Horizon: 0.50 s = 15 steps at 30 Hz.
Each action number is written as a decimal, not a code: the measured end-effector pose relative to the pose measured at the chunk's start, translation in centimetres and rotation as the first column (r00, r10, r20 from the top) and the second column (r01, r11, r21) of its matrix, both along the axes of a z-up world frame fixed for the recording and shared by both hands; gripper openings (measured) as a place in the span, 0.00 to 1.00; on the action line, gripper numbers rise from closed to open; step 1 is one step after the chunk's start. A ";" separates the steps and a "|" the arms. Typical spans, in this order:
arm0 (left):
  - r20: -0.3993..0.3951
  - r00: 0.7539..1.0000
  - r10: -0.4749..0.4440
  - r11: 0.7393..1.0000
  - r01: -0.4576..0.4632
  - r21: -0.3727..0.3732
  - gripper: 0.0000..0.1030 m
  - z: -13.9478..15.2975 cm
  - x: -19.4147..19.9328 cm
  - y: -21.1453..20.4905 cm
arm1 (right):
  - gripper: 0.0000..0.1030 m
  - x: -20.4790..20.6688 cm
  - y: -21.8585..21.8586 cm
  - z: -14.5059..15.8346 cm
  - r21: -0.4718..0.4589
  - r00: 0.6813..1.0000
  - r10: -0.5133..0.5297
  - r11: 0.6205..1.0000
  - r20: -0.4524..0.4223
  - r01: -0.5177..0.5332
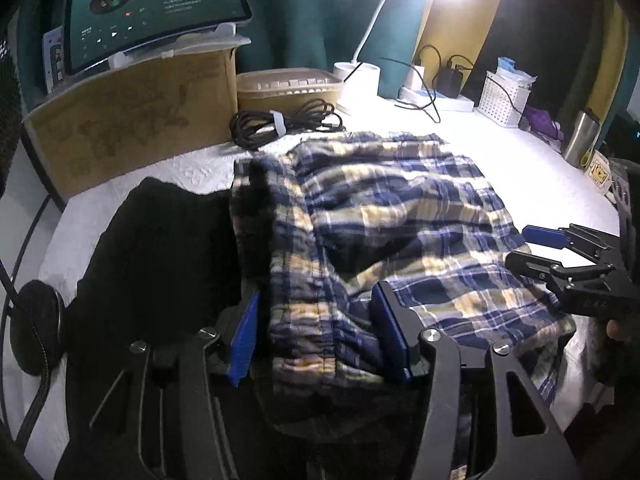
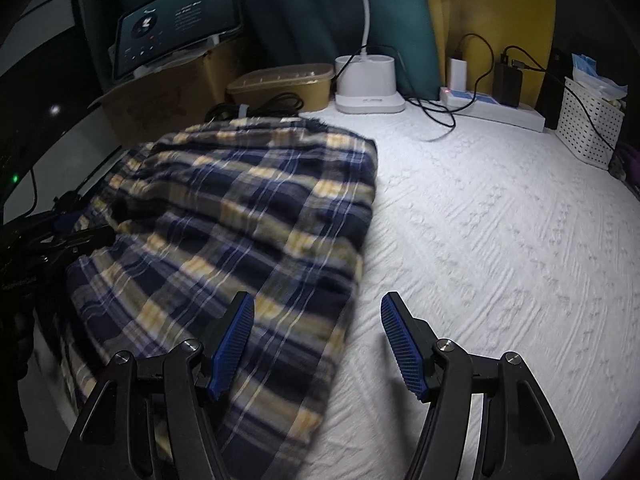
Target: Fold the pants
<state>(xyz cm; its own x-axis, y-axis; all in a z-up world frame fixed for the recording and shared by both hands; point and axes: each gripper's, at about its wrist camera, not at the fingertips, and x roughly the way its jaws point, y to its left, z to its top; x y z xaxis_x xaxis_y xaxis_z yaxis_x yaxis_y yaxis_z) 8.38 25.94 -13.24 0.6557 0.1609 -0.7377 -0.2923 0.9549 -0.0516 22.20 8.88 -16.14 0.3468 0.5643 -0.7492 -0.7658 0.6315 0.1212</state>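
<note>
L gripper (image 1: 316, 336) open astride pants (image 1: 384, 216) waistband.

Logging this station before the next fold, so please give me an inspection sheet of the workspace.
Surface: white textured cloth, bare on the right.
Job's things: blue-and-yellow plaid pants, bunched, partly folded.
Clutter: black garment; tan lidded container; white lattice basket; steel tumbler.
Grippers: left gripper open around the waistband; right gripper open, straddling the pants' edge.
Cables: coiled black cable; charger leads at white power strip.
Surroundings: lit tablet on cardboard box; white desk lamp.
</note>
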 end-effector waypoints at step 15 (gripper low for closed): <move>-0.002 0.999 0.035 0.999 -0.035 0.017 0.59 -1.2 -1.1 0.5 | 0.66 -1.9 -2.2 -0.8 -0.046 1.000 -0.010 0.999 0.003 0.010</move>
<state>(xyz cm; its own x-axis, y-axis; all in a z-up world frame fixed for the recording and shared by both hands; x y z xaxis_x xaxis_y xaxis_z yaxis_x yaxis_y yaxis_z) 7.30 26.41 -14.40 0.6479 0.1967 -0.7359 -0.3261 0.9447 -0.0347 20.27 6.69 -16.93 0.3543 0.5257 -0.7734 -0.7595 0.6442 0.0899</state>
